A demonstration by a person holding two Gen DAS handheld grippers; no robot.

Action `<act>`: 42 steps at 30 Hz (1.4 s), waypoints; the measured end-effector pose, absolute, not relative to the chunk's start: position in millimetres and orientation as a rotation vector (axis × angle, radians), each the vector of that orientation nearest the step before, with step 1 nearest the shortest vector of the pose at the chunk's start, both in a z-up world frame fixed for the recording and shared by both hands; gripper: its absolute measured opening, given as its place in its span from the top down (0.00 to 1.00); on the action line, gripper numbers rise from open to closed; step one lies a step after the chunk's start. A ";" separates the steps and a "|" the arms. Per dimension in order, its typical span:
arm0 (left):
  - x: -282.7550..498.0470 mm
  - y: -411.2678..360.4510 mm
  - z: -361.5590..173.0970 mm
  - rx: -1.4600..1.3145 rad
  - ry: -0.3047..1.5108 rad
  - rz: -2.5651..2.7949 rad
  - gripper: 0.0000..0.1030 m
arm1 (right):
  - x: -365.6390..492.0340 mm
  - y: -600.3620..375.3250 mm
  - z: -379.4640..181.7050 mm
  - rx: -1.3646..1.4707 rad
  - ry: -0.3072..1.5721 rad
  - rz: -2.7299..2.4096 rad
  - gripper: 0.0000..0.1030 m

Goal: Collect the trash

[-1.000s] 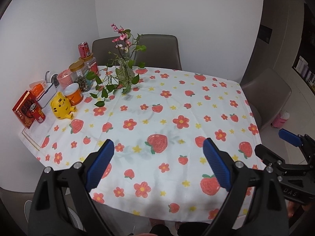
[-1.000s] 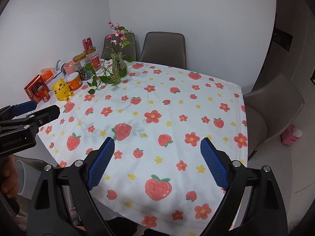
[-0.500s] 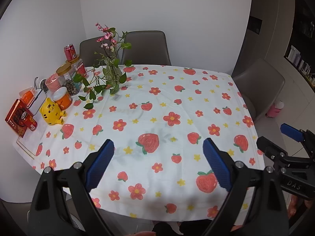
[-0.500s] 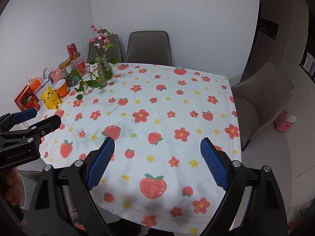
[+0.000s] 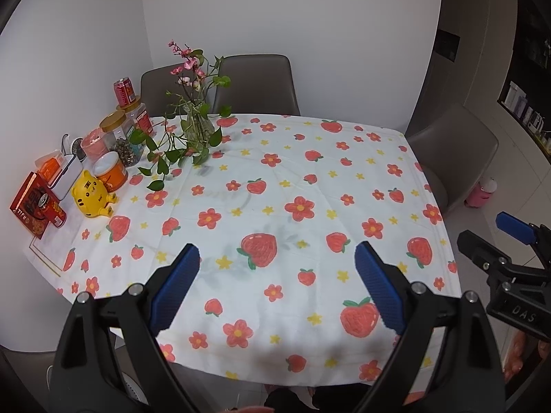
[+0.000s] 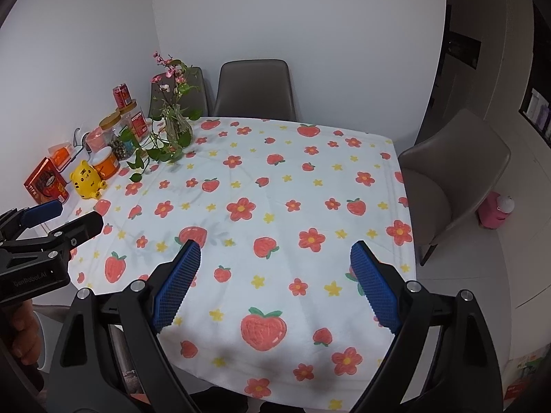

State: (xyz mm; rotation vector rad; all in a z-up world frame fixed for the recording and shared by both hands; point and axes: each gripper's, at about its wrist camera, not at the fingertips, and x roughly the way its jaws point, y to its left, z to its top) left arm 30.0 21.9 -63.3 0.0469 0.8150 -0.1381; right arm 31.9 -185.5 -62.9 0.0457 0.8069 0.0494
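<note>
Both grippers hang open and empty above the near edge of a table with a strawberry-print cloth (image 5: 310,179). My left gripper (image 5: 277,292) has its blue pads wide apart; it also shows in the right wrist view (image 6: 58,222). My right gripper (image 6: 275,285) is open too, and shows at the right of the left wrist view (image 5: 496,234). I see no loose trash on the cloth. A red drink can (image 5: 124,91) stands on a jar at the far left, and a small red can (image 5: 51,211) sits by a red box (image 5: 29,206).
Along the left edge stand a vase of flowers (image 5: 196,127), jars (image 5: 117,134), an orange tub (image 5: 110,172) and a yellow tiger figure (image 5: 91,198). Grey chairs stand behind (image 5: 255,86) and to the right (image 5: 451,151). A pink bottle (image 5: 480,194) stands on the floor.
Both grippers have pulled back and swung a little; the table view shifted left, then back right. Both stayed open and empty.
</note>
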 end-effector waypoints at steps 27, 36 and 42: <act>24.9 21.8 -68.6 0.057 0.870 -0.129 0.11 | 31.9 -184.3 -72.1 0.055 0.880 0.056 0.17; 24.2 21.3 -70.4 0.056 0.876 -0.130 0.11 | 30.7 -184.3 -77.8 0.050 0.903 0.055 0.17; 23.3 21.4 -71.5 0.057 0.876 -0.130 0.11 | 30.6 -183.5 -77.5 0.048 0.899 0.053 0.17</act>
